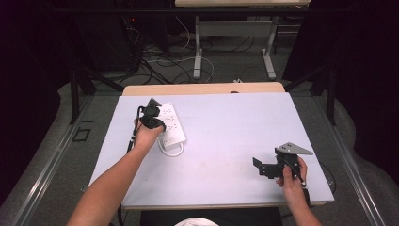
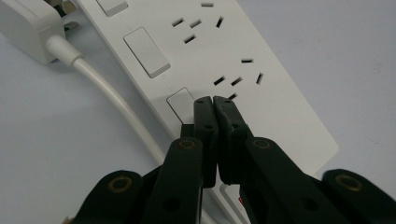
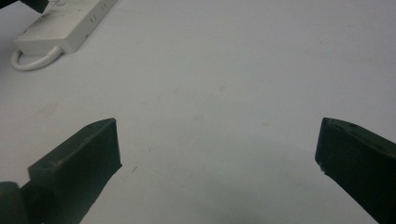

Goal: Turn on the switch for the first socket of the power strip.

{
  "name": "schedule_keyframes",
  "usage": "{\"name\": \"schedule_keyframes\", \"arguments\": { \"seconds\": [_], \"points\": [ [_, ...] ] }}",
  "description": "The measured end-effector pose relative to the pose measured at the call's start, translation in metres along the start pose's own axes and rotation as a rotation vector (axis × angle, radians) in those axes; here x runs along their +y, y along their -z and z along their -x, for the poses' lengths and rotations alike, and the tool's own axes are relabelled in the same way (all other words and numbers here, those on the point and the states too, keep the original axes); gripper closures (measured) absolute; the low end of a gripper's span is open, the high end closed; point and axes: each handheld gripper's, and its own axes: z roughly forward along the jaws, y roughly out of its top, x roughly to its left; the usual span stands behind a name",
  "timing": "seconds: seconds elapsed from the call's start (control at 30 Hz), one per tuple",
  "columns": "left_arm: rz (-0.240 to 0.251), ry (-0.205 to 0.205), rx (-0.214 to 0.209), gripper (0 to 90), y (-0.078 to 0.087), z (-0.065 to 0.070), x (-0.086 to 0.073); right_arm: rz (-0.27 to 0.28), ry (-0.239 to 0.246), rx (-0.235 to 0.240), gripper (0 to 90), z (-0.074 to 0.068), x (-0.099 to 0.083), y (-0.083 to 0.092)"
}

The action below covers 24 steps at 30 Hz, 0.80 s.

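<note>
A white power strip [image 1: 171, 125] lies at the left of the white table top [image 1: 226, 141]. My left gripper [image 1: 151, 113] points down over its left side. In the left gripper view the jaws of the left gripper [image 2: 213, 100] are pressed together with nothing between them. Their tips sit on the power strip [image 2: 280, 107], right beside the nearest white switch [image 2: 180, 103]. My right gripper [image 1: 260, 168] is held near the table's front right, well away from the strip. In its own view the right gripper [image 3: 219, 154] stands wide open over bare table.
A white plug [image 2: 25, 28] with its cable [image 2: 107, 88] lies at the strip's end. The cable loop [image 3: 32, 60] curls beside the power strip [image 3: 65, 28]. A wooden edge [image 1: 202, 88] borders the table's far side, with desk legs and cables on the floor beyond.
</note>
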Motion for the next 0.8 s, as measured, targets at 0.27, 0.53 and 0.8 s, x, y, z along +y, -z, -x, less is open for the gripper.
{"name": "schedule_keyframes", "arguments": {
  "seconds": [0.27, 0.53, 0.8],
  "points": [
    [-0.003, 0.006, -0.006, 89.3, -0.0041, -0.0007, -0.0035, -0.004, -0.006, 0.003, 0.0, 0.0005, 0.0001, 0.0],
    [0.01, 0.019, 0.001, 89.1, -0.0035, -0.0008, -0.0031, -0.004, 0.003, 0.003, 0.0, 0.0005, 0.0001, -0.0005],
    [0.017, 0.011, 0.012, 86.7, -0.0029, -0.0013, -0.0022, -0.005, 0.006, 0.004, 0.0, 0.0008, 0.0001, -0.0008]
  ]
}}
